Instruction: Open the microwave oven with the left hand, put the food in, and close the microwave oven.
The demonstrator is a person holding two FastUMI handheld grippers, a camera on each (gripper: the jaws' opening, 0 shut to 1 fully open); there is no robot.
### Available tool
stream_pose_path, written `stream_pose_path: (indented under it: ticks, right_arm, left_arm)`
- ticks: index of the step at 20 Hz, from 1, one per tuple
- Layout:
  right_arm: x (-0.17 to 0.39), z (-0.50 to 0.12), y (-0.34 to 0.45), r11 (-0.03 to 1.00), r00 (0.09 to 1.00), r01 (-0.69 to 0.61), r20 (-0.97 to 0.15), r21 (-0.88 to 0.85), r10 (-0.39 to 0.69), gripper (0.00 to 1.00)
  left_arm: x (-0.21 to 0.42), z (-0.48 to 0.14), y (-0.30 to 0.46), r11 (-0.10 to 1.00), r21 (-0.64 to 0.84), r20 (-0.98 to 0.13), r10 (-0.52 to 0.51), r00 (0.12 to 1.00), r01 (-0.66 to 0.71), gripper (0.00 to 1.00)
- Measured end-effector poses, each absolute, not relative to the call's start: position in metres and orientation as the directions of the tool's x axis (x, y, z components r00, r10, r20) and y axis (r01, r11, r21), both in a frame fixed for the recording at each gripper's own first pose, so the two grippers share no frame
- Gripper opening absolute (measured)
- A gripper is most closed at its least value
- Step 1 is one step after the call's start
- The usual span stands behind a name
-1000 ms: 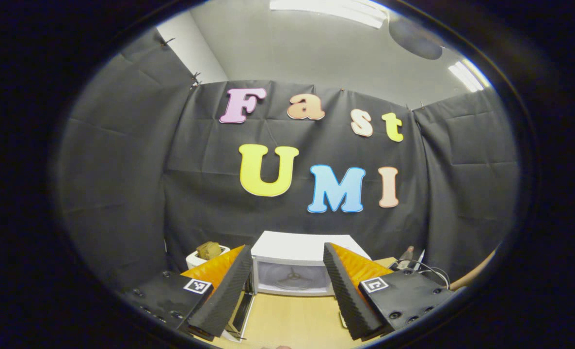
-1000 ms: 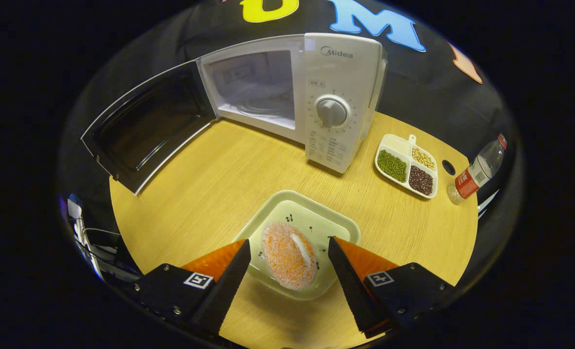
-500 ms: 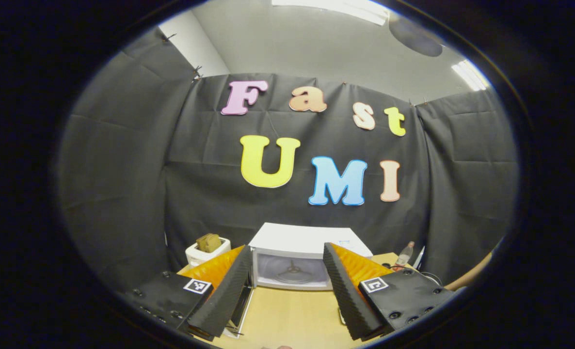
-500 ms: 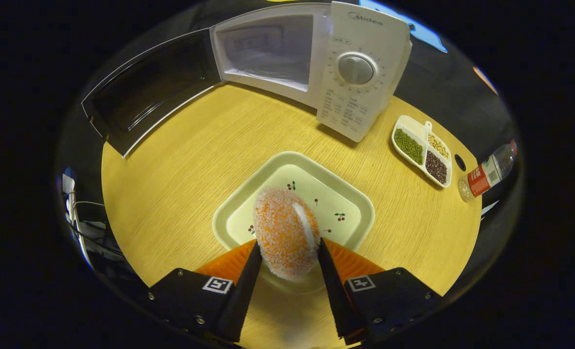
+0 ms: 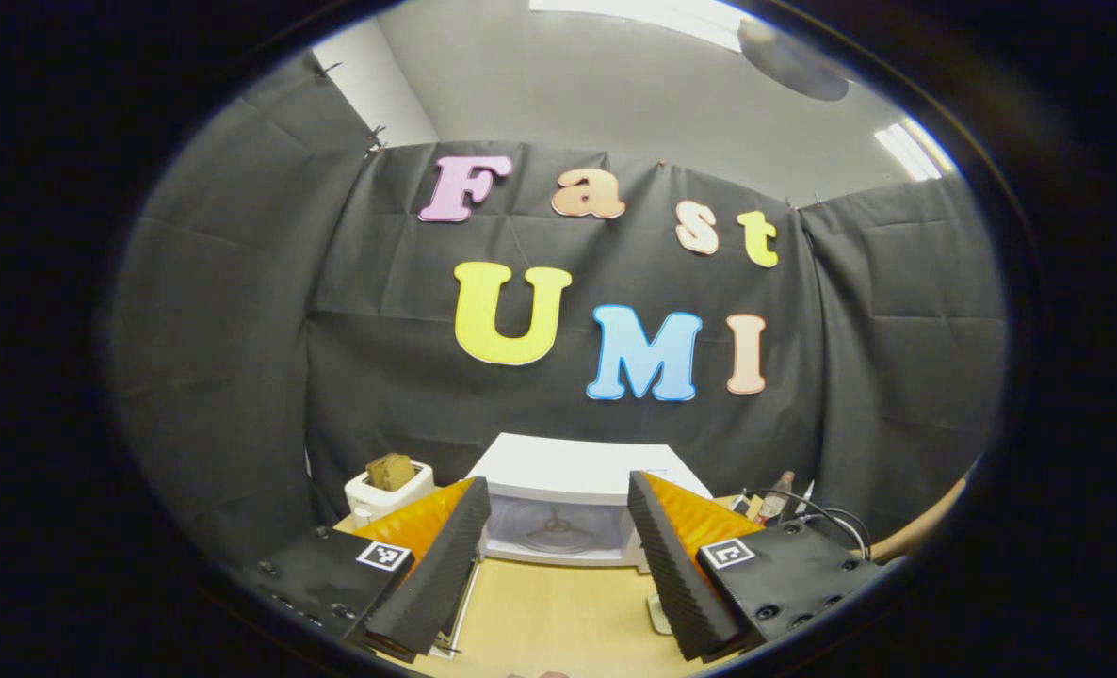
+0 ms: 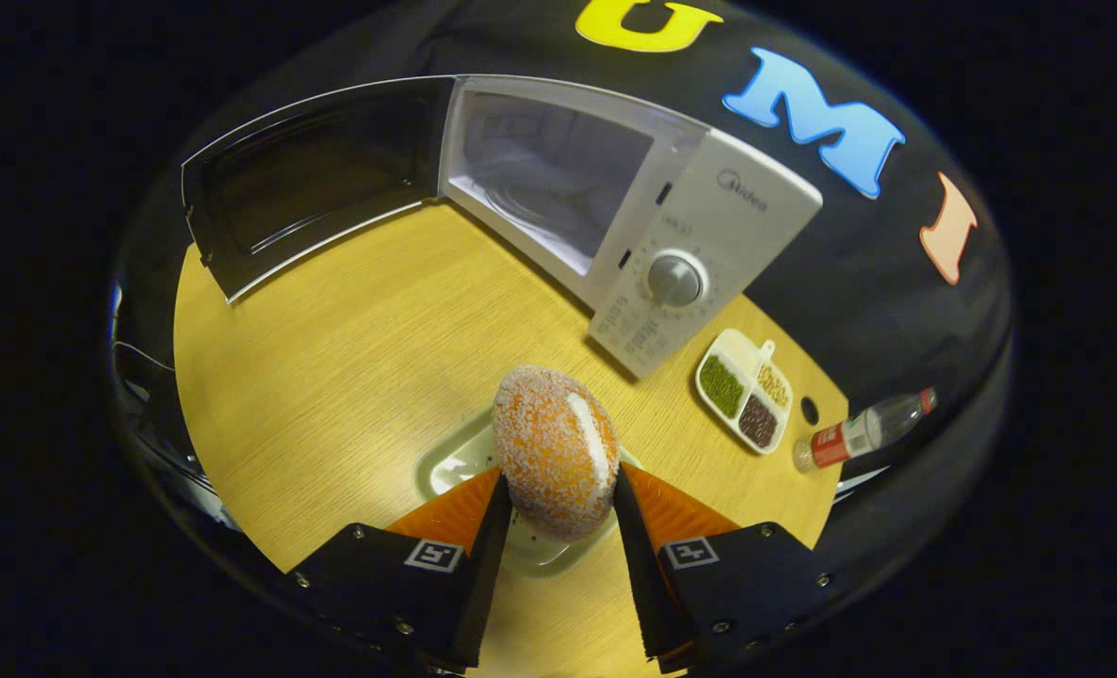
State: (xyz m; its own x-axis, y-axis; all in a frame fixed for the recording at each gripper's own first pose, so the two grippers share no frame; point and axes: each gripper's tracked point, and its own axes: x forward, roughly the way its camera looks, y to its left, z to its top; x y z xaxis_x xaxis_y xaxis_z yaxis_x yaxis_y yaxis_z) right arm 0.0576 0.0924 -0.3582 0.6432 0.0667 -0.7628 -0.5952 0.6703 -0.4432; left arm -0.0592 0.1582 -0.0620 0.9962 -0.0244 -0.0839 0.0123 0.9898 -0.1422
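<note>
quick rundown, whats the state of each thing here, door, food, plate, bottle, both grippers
microwave door: swung wide open, cavity empty
food: gripped, above the plate
plate: on the table, nothing on the part that shows
bottle: lying on its side near the table edge
right hand-held gripper: shut on the food
left hand-held gripper: open, holding nothing
sectioned dish: holds green, dark and pale beans

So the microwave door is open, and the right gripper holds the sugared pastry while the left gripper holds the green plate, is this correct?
Not quite. The left gripper holds nothing: in the left gripper view its fingers are apart, with only air between them. The green plate lies on the table in the right gripper view. The rest is right: the microwave door is open and the right gripper holds the sugared pastry.
</note>
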Motion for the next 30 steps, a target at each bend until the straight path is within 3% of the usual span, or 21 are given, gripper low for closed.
stream_pose_path:
  ticks: [5, 13, 21, 24, 30]
  right_arm:
    - [0.084, -0.293, 0.132, 0.496, 0.809, -0.548, -0.578, -0.673, 0.109, 0.63]
    - [0.134, -0.265, 0.194, 0.167, 0.916, -0.387, -0.358, -0.907, 0.179, 0.63]
    - [0.185, -0.298, 0.234, 0.028, 0.928, -0.324, -0.312, -0.946, 0.206, 0.63]
    - [0.204, -0.316, 0.244, 0.001, 0.933, -0.304, -0.297, -0.953, 0.204, 0.63]
    - [0.252, -0.345, 0.261, -0.063, 0.946, -0.253, -0.260, -0.965, 0.194, 0.63]
  left_arm:
    - [-0.062, -0.059, 0.164, 0.990, -0.144, -0.073, -0.017, 0.997, 0.006, 0.96]
    - [-0.083, -0.062, 0.191, 0.989, -0.135, -0.084, 0.055, 0.995, -0.066, 0.96]
    - [-0.106, -0.079, 0.224, 0.978, -0.127, -0.129, 0.151, 0.980, -0.167, 0.99]
    - [-0.113, -0.083, 0.234, 0.973, -0.126, -0.139, 0.177, 0.974, -0.195, 0.94]
    - [-0.120, -0.098, 0.249, 0.959, -0.143, -0.182, 0.217, 0.959, -0.244, 0.94]
